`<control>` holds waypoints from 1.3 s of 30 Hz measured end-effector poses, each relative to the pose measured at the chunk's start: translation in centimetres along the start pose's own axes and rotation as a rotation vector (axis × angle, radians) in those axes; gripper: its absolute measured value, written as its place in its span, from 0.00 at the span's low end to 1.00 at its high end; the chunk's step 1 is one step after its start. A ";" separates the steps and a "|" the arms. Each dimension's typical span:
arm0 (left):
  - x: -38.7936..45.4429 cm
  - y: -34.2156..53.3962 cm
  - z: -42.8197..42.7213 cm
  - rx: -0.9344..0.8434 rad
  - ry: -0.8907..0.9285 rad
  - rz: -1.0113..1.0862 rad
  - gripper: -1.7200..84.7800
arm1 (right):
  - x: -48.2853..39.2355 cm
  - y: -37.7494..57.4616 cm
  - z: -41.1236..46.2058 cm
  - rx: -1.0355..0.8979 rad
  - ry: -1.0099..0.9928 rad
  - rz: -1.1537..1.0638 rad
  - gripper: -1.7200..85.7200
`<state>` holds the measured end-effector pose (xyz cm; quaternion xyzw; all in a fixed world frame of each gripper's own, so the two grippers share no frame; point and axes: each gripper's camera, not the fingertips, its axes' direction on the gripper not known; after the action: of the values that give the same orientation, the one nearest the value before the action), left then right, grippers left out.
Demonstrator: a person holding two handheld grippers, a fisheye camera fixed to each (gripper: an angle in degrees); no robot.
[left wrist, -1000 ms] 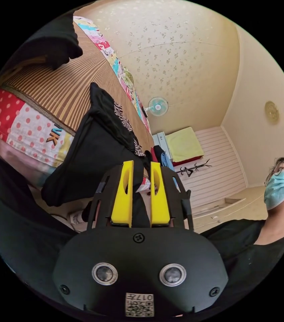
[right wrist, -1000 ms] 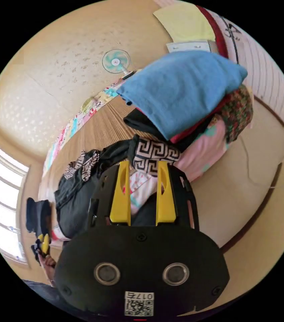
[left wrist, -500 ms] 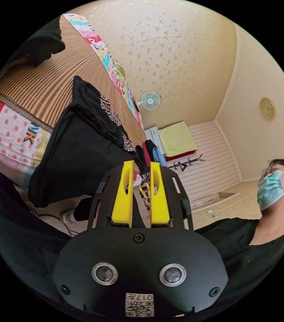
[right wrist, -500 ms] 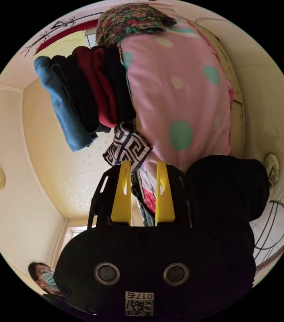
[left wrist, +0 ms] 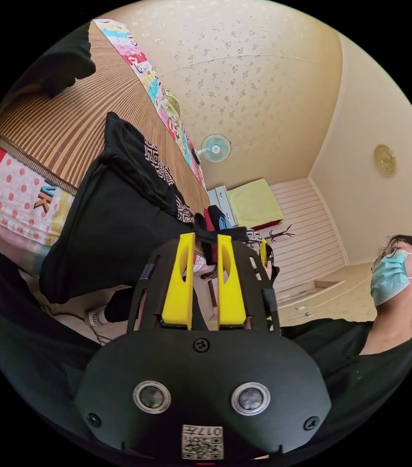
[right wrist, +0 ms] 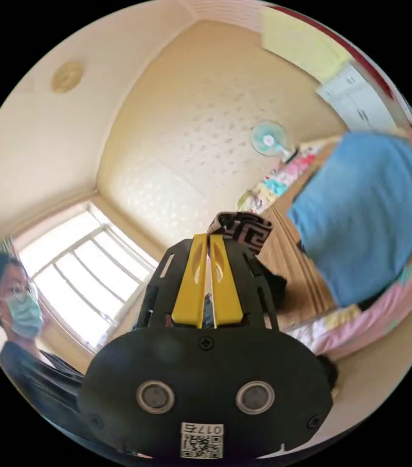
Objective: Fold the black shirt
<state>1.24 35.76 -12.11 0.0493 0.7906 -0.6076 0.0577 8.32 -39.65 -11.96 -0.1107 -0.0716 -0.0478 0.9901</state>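
Note:
The black shirt (left wrist: 113, 228), trimmed with a black-and-white key pattern, hangs off the edge of the bed in a loose bundle. A strand of it runs up between the jaws of my left gripper (left wrist: 206, 241), which stand slightly apart and pinch the cloth. In the right gripper view, my right gripper (right wrist: 209, 241) is shut on the shirt's patterned trim (right wrist: 242, 227) and holds it up off the bed. That right gripper (left wrist: 264, 250) also appears in the left gripper view, just right of my left jaws, with the trim in it.
A striped bamboo mat (left wrist: 69, 121) covers the bed over a polka-dot quilt (left wrist: 16, 189). A blue folded garment (right wrist: 366, 214) tops a clothes stack close to my right gripper. The person (left wrist: 371, 350) stands beside the bed. A window (right wrist: 79, 272) is behind them.
My right gripper was open near the patterned trim; it has closed on the trim and lifted it, its view swinging widely. The left gripper has kept its hold and barely moved.

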 end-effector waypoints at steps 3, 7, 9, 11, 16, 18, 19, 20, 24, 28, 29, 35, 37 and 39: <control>0.6 -0.4 -0.4 -0.006 -0.004 0.028 0.11 | -3.5 -0.6 -2.7 0.081 0.146 -0.236 0.03; 0.3 -0.8 -1.4 0.017 0.019 0.015 0.11 | 5.9 5.5 -7.2 0.140 0.268 0.025 0.03; 0.0 -1.0 -2.0 0.028 0.022 0.004 0.11 | 11.6 10.6 -9.7 0.176 0.320 0.225 0.03; -0.1 -1.3 -2.7 0.030 0.018 -0.004 0.11 | 17.0 17.4 -12.6 0.236 0.287 0.471 0.03; 0.2 -2.3 -3.7 0.015 -0.011 0.004 0.11 | 12.4 20.3 -10.0 0.289 0.248 0.391 0.03; 0.3 -2.7 -3.9 0.013 -0.013 0.005 0.11 | 8.3 18.2 -5.8 0.260 0.251 0.287 0.03; 0.5 -2.9 -3.9 0.013 -0.008 0.008 0.11 | 5.1 16.6 -1.9 0.230 0.235 0.213 0.03; 0.8 -3.0 -3.9 0.015 -0.006 0.010 0.11 | 1.7 15.1 2.5 0.188 0.212 0.141 0.03; 1.6 -2.8 -3.8 0.016 0.000 0.027 0.11 | -9.9 14.3 17.9 0.037 0.099 -0.098 0.03; 1.7 -1.7 -4.4 0.051 0.065 0.037 0.12 | -19.8 25.3 37.7 -0.297 -0.242 -0.242 0.04; 1.6 -1.3 -4.8 0.066 0.055 0.033 0.12 | -20.9 30.8 43.7 -0.452 -0.304 -0.256 0.05; 0.6 0.1 -8.4 0.110 -0.011 -0.018 0.14 | -16.7 57.2 58.3 -1.013 -0.262 -0.084 0.12; 0.3 0.5 -9.8 0.126 -0.070 -0.020 0.14 | -14.5 59.9 56.9 -1.003 -0.304 -0.008 0.12; -0.4 0.8 -10.8 0.139 -0.122 -0.034 0.14 | -12.4 60.6 55.1 -0.989 -0.329 0.027 0.12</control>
<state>1.43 46.43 -10.03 0.0027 0.7423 -0.6638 0.0916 -4.47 32.62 26.50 -0.5721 -0.1936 -0.0450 0.7958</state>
